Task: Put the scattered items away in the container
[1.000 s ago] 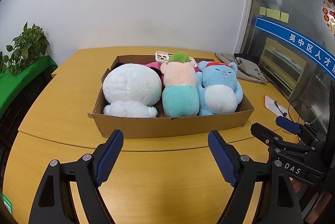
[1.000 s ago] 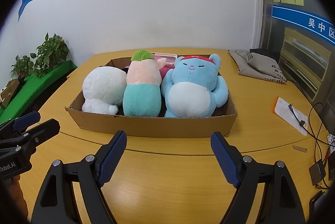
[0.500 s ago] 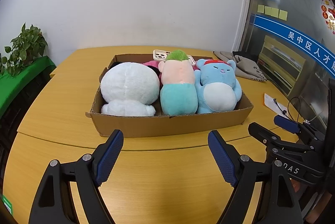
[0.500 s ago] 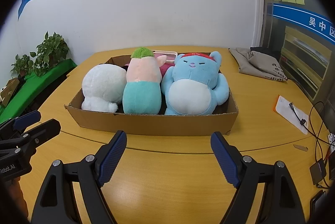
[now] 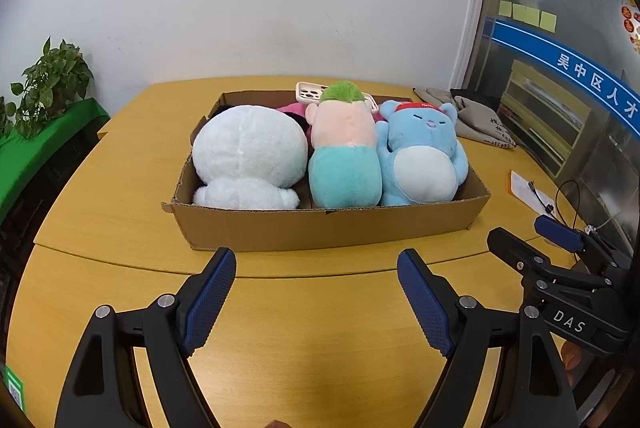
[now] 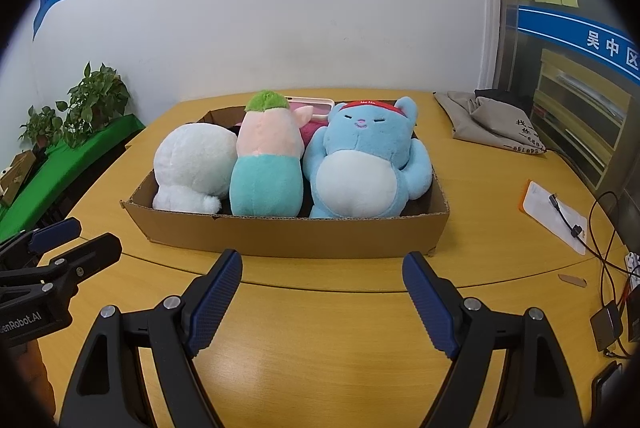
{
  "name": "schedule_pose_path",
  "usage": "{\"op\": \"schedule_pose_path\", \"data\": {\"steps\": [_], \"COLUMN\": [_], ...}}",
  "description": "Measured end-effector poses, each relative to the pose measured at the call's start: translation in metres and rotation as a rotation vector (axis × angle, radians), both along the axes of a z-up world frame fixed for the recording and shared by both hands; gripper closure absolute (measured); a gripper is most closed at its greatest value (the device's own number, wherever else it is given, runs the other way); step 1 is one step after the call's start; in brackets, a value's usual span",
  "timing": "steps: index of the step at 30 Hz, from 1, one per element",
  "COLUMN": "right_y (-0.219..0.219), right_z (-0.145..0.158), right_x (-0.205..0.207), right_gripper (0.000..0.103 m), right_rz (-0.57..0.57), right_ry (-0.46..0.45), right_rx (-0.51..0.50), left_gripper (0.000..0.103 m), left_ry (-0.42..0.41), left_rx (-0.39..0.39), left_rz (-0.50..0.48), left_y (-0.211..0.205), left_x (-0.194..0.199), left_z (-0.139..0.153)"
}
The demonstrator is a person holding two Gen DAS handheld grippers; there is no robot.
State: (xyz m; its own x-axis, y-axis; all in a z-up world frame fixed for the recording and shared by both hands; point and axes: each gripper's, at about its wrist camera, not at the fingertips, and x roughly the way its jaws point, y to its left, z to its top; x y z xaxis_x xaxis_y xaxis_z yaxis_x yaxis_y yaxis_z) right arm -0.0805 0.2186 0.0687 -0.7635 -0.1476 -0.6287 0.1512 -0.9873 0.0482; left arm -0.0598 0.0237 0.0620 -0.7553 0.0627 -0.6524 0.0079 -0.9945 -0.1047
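Left wrist view: the brown cardboard box (image 5: 328,228) on the yellow wooden counter (image 5: 300,328) holds three plush toys; both the left hand-held gripper (image 5: 316,292) and the right hand-held gripper (image 6: 322,292) hover before it, spread, empty.

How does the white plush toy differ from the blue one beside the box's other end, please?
The white plush toy shows a plain round back with no face, while the blue plush toy faces the cameras with closed eyes. The blue one wears a red headband and has a white belly; the white one is one colour. Both sit in the cardboard box.
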Motion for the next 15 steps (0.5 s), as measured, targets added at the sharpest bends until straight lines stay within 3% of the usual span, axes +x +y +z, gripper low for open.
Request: {"op": "schedule_pose_path", "data": {"steps": [15], "right_y": [-0.0019], "right_z": [0.0014], "right_x": [0.0053], "right_gripper": [0.021], "right_rz": [0.003], "right_ry": [0.015], "right_rx": [0.008], "left_gripper": [0.017], "left_ry": [-0.015], "left_rx": [0.006], "left_rz": [-0.043], "left_y": [0.0087], "left_x": [-0.0004], "left_z": [-0.0053]}}
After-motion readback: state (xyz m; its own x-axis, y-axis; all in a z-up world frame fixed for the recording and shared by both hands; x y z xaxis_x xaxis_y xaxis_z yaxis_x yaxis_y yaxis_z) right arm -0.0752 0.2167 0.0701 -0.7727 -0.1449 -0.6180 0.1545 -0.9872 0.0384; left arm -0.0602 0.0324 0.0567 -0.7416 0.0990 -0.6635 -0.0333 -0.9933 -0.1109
